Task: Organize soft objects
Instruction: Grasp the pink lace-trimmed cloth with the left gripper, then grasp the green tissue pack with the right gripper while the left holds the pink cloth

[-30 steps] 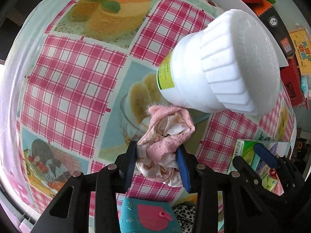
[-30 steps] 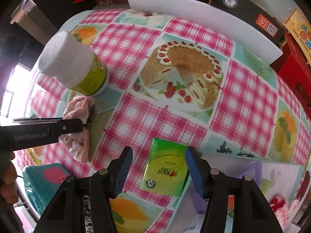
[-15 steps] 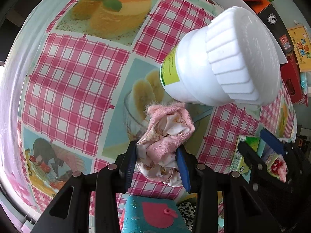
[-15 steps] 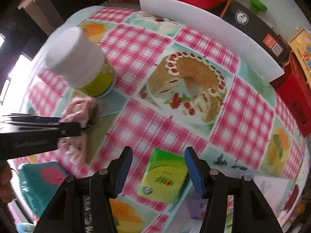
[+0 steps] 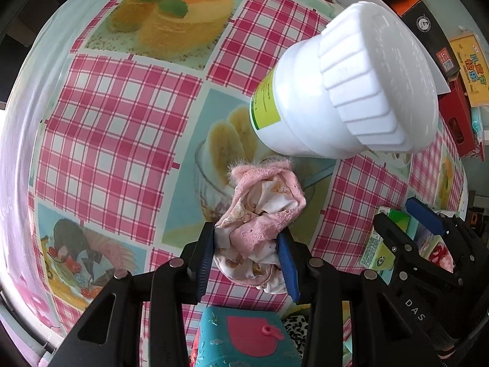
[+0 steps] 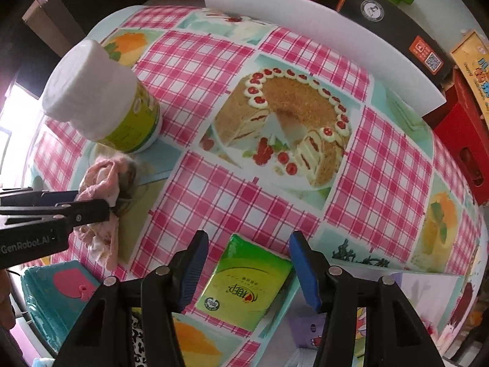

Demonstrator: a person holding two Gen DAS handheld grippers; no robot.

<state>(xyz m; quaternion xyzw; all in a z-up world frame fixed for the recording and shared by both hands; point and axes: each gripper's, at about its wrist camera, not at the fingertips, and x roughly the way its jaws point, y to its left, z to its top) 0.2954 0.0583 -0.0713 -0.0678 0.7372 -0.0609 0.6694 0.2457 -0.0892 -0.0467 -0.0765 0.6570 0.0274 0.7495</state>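
Observation:
A crumpled pink and white cloth (image 5: 262, 208) hangs pinched between the blue pads of my left gripper (image 5: 247, 238), which is shut on it, just in front of a white jar (image 5: 345, 91). From the right wrist view the same cloth (image 6: 101, 177) droops from the left gripper (image 6: 76, 205) over the checked tablecloth. My right gripper (image 6: 248, 237) points down and stands open around a green tissue pack (image 6: 244, 284) lying on the table; a gap shows beside the left pad. In the left wrist view the right gripper (image 5: 397, 214) is over that pack (image 5: 377, 244).
A teal pouch with a pink patch (image 5: 244, 336) lies at the near edge beside a leopard-print fabric (image 5: 295, 327). The white jar (image 6: 101, 98) stands at the left. A white board (image 6: 321, 36) and red, black and yellow boxes line the far side.
My left gripper has drawn back slightly toward the near edge, still gripping the cloth. The right gripper has stayed over the tissue pack, only tilting a little.

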